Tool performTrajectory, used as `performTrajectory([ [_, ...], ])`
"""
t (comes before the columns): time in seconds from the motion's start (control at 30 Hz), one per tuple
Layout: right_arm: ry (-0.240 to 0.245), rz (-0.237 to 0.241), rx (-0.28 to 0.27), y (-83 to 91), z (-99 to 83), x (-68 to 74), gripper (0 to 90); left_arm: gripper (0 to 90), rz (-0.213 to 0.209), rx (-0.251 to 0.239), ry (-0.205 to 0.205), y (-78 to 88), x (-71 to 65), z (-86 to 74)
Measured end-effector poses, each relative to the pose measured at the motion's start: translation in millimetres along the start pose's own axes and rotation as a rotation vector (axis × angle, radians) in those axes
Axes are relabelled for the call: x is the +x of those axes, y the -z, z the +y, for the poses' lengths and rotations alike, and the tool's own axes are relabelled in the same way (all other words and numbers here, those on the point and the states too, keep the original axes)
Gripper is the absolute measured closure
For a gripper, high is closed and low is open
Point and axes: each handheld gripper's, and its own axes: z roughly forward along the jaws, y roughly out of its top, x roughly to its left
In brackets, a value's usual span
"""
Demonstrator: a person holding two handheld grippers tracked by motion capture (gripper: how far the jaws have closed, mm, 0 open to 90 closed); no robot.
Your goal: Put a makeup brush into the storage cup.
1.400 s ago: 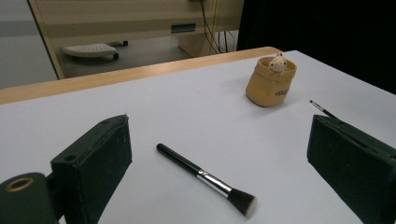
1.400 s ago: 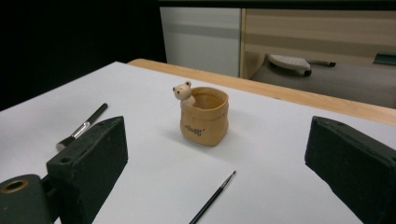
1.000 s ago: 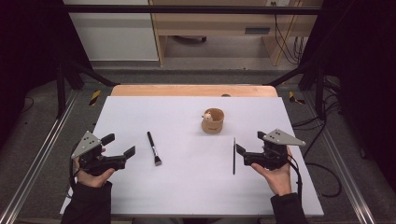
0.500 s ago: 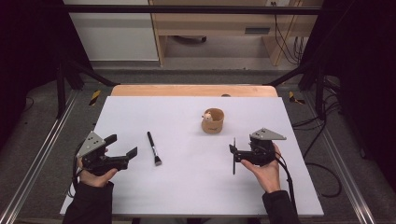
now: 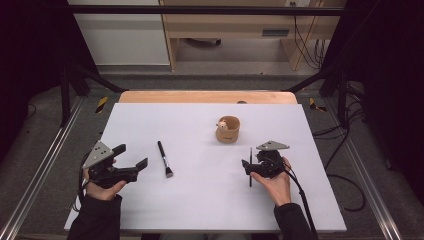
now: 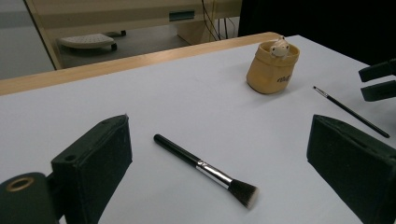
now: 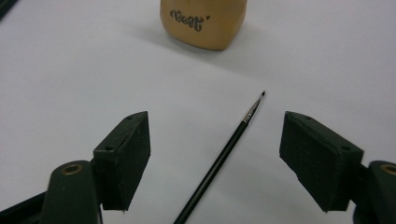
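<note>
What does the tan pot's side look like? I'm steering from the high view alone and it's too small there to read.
Observer: The tan fabric-like pot has dark lettering on its side, plain in the right gripper view, though I can't read the word.
Operator: Is the right gripper around the thin black brush?
Observer: The right gripper is open, and the thin black fine-tipped brush lies flat between its jaws, untouched.
Operator: And the other brush?
Observer: In the left gripper view the thick black-handled brush has a silver ferrule and dark bristles with pale tips; it lies ahead of the open left gripper.
</note>
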Motion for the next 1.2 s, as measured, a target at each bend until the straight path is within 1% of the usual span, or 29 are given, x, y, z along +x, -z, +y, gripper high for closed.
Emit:
performTrajectory([
  [0.07, -0.002, 0.000, 0.017, -2.9, -1.5, 0.3, 26.7, 5.9, 0.000, 0.000, 0.000, 0.1, 0.2, -0.1],
  [0.2, 0.019, -0.006, 0.043, -9.6, -4.4, 2.2, 28.8, 5.9, 0.002, 0.001, -0.001, -0.2, 0.4, -0.2],
  [0.27, 0.020, -0.007, 0.064, -12.8, -5.7, 3.4, 30.0, 5.9, 0.001, 0.002, -0.003, -0.5, 0.1, -0.2],
  [0.33, 0.021, -0.012, 0.073, -15.6, -7.0, 4.1, 31.5, 5.9, 0.003, 0.003, -0.004, -0.7, 0.0, -0.3],
  [0.37, 0.020, -0.003, 0.081, -16.9, -7.5, 4.4, 32.2, 5.9, 0.003, 0.003, -0.004, -0.7, 0.0, -0.3],
  [0.4, 0.015, -0.006, 0.087, -18.1, -7.9, 5.2, 32.9, 5.9, 0.003, 0.003, -0.004, -0.7, 0.0, -0.2],
  [0.43, 0.026, -0.009, 0.093, -19.7, -8.7, 5.2, 33.4, 5.9, 0.003, 0.003, -0.004, -0.8, 0.0, -0.2],
  [0.47, 0.021, -0.002, 0.102, -21.5, -9.5, 6.4, 34.3, 5.9, 0.004, 0.004, -0.005, -0.9, 0.1, -0.2],
  [0.5, 0.034, -0.002, 0.106, -23.3, -10.4, 6.3, 35.7, 5.9, 0.003, 0.004, -0.004, -0.9, 0.0, -0.1],
  [0.53, 0.031, -0.007, 0.114, -24.2, -10.7, 7.1, 37.0, 5.9, 0.003, 0.004, -0.004, -0.9, 0.0, -0.1],
  [0.57, 0.038, -0.004, 0.117, -25.1, -11.4, 6.9, 38.4, 5.9, 0.003, 0.004, -0.005, -0.9, -0.5, -0.1],
  [0.6, 0.031, -0.005, 0.123, -25.4, -11.5, 7.5, 40.0, 5.9, 0.003, 0.002, -0.004, -0.8, -0.7, -0.1],
  [0.63, 0.026, 0.000, 0.125, -25.4, -11.5, 7.6, 41.0, 5.9, 0.003, 0.004, -0.008, -0.6, -0.8, 0.0],
  [0.7, 0.042, -0.006, 0.126, -26.5, -12.4, 6.8, 43.4, 5.9, 0.003, 0.002, -0.006, -0.8, -0.9, 0.0],
  [0.73, 0.026, -0.006, 0.136, -26.5, -12.3, 7.9, 44.7, 5.9, 0.002, 0.003, -0.005, -0.8, -0.9, 0.0],
  [0.8, 0.035, -0.012, 0.144, -28.0, -13.2, 7.0, 46.3, 6.0, 0.002, 0.001, -0.004, -0.4, -0.8, 0.1],
  [0.87, 0.024, -0.003, 0.148, -27.9, -13.3, 7.0, 47.2, 6.0, 0.002, 0.001, -0.005, 0.1, -0.7, 0.3],
  [0.97, 0.027, -0.007, 0.150, -27.5, -13.5, 7.7, 49.5, 6.1, 0.003, 0.001, -0.007, 0.6, -0.7, 0.5],
  [1.0, 0.035, -0.006, 0.149, -27.5, -13.6, 7.4, 50.9, 6.1, 0.003, 0.001, -0.008, 0.6, -0.8, 0.5],
  [1.13, 0.027, -0.004, 0.155, -25.8, -13.2, 7.0, 58.7, 6.2, 0.003, 0.002, -0.009, 0.7, -1.1, 0.5],
  [1.17, 0.033, -0.007, 0.150, -26.1, -13.8, 6.0, 61.0, 6.2, 0.003, 0.003, -0.008, 0.6, -1.1, 0.4],
  [1.2, 0.020, -0.003, 0.148, -25.4, -13.9, 5.9, 62.6, 6.2, 0.002, 0.004, -0.009, 0.6, -1.1, 0.4],
])
